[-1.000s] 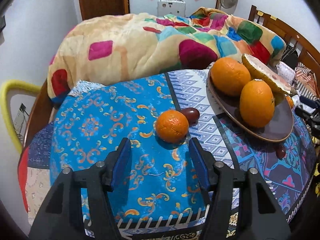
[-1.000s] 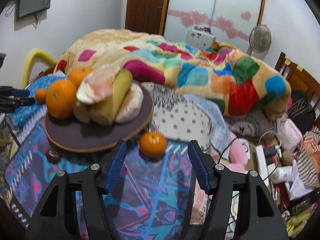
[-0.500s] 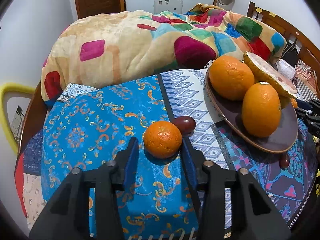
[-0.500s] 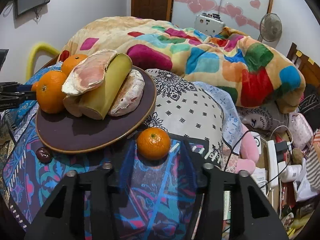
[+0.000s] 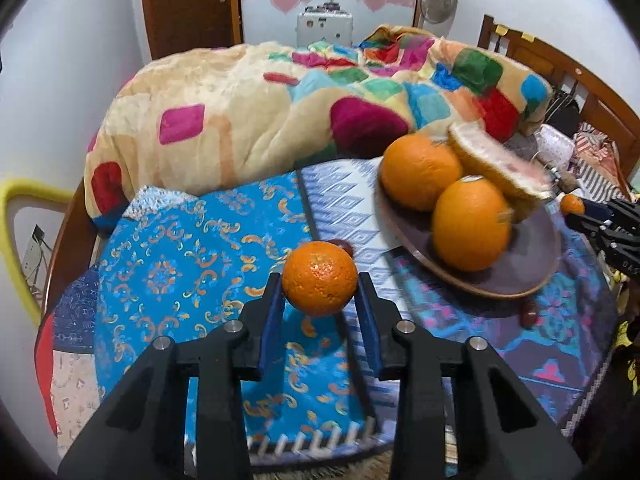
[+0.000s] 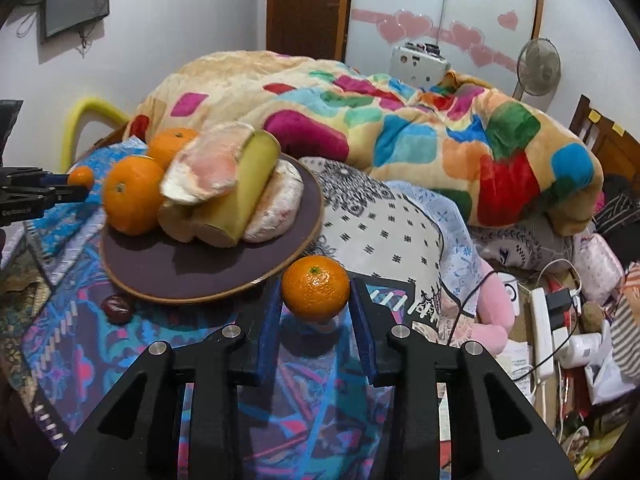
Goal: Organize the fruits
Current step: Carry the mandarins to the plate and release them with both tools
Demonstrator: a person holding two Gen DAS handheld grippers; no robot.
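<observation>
My left gripper (image 5: 320,292) is shut on a small mandarin (image 5: 319,278) and holds it a little above the blue patterned cloth. My right gripper (image 6: 314,294) is shut on a second small mandarin (image 6: 315,288), just off the near rim of the brown plate (image 6: 208,276). The plate (image 5: 516,276) carries two big oranges (image 5: 470,229) and several pomelo pieces (image 6: 224,184). Each gripper shows in the other's view: the right one (image 5: 578,210) at the far right, the left one (image 6: 70,186) at the far left.
A dark red date (image 6: 117,308) lies on the cloth by the plate's near rim; another (image 5: 342,246) sits behind my left mandarin. A bulky multicoloured blanket (image 5: 304,112) fills the bed behind. A power strip and cables (image 6: 548,320) clutter the right.
Both grippers moved forward and closed, each on its own mandarin. Both mandarins now sit raised slightly off the cloth between the pads.
</observation>
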